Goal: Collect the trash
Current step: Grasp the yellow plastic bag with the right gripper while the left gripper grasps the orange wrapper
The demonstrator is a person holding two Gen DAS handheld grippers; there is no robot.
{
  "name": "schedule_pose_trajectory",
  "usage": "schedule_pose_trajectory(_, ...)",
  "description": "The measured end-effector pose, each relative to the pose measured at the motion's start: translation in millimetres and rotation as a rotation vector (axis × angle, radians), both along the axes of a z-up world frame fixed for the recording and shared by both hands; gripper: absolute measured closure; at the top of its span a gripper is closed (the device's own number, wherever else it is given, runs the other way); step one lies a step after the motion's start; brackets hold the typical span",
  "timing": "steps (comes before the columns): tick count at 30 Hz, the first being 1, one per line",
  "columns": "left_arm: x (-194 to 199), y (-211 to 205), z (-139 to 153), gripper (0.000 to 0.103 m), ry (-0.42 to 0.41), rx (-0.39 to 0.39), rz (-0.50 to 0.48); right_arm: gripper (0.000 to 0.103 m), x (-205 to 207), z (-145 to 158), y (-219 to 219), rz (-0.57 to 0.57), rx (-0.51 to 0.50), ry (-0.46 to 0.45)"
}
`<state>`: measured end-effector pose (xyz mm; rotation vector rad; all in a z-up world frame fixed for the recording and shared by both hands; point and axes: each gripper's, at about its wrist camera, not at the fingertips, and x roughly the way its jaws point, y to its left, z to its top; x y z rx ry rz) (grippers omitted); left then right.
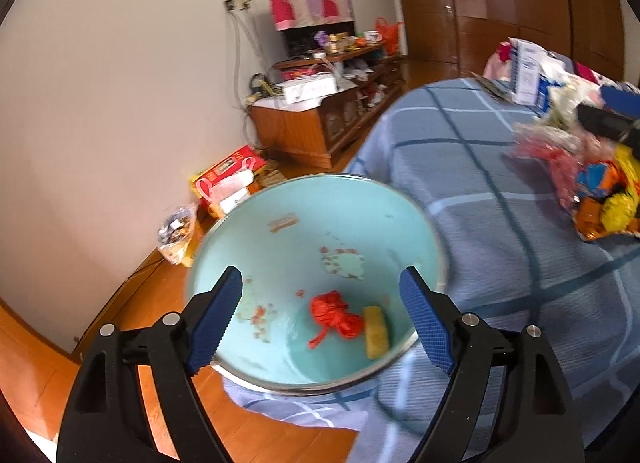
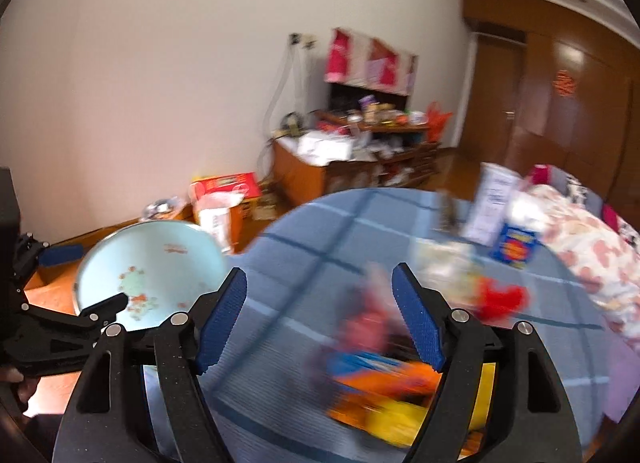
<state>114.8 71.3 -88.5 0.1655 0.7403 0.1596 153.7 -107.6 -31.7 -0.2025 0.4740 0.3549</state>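
Observation:
A pale blue bin (image 1: 280, 223) stands at the bed's edge; at its bottom lie a crumpled red bag (image 1: 334, 315) and a yellow sponge (image 1: 376, 331). My left gripper (image 1: 320, 275) hangs open above the bin's mouth, nothing between its pads. Orange and yellow wrappers (image 1: 604, 199) and a reddish clear bag (image 1: 552, 155) lie on the blue checked bedcover (image 1: 480, 191). My right gripper (image 2: 320, 271) is open just above these blurred wrappers (image 2: 384, 387), holding nothing. The right wrist view also shows the bin (image 2: 152, 259) at left, with the left gripper (image 2: 84, 279) beside it.
More litter, a white bag (image 2: 496, 199) and a blue packet (image 2: 516, 243) sit further back on the bed. A wooden cabinet (image 1: 320, 127) with clutter stands at the wall. Boxes and a bag (image 1: 228, 183) lie on the wooden floor near the bin.

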Motion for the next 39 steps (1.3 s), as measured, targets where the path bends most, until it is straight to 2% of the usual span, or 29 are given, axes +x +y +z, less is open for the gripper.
schedule_pose_trajectory(4,8.0,-24.0,-2.7,0.023,0.0,-0.001,-0.046,0.029,-10.0,1.5,-61.4,-0.117,0.007,-0.016)
schedule_pose_trajectory(8,14.9,-42.9,-4.0,0.023,0.0,-0.012,-0.076,0.029,-8.3,-12.9,-103.7,-0.182,0.014,0.034)
schedule_pose_trajectory(17,16.6,-76.2,-2.0,0.023,0.002,-0.027,-0.14,0.039,-0.3,-39.6,-118.4,-0.125,0.043,0.133)
schedule_pose_trajectory(20,15.8,-80.0,-0.1,0.023,-0.002,-0.031,-0.148,0.059,0.2,-41.8,-115.7,-0.105,0.039,0.153)
schedule_pose_trajectory(24,16.3,-82.5,3.0,0.024,-0.004,-0.04,-0.154,0.068,1.1,-40.5,-116.0,-0.072,0.065,0.19)
schedule_pose_trajectory(31,12.9,-91.5,18.6,0.024,-0.033,-0.059,-0.184,0.07,-23.5,-13.6,-131.1,-0.075,0.152,0.115)
schedule_pose_trajectory(36,17.7,-116.0,23.8,0.024,-0.047,-0.071,-0.229,0.07,-37.1,6.1,-159.4,-0.165,0.176,0.034)
schedule_pose_trajectory(39,23.4,-134.2,23.5,0.024,-0.05,-0.078,-0.262,0.07,-31.8,3.8,-188.7,-0.242,0.191,0.035)
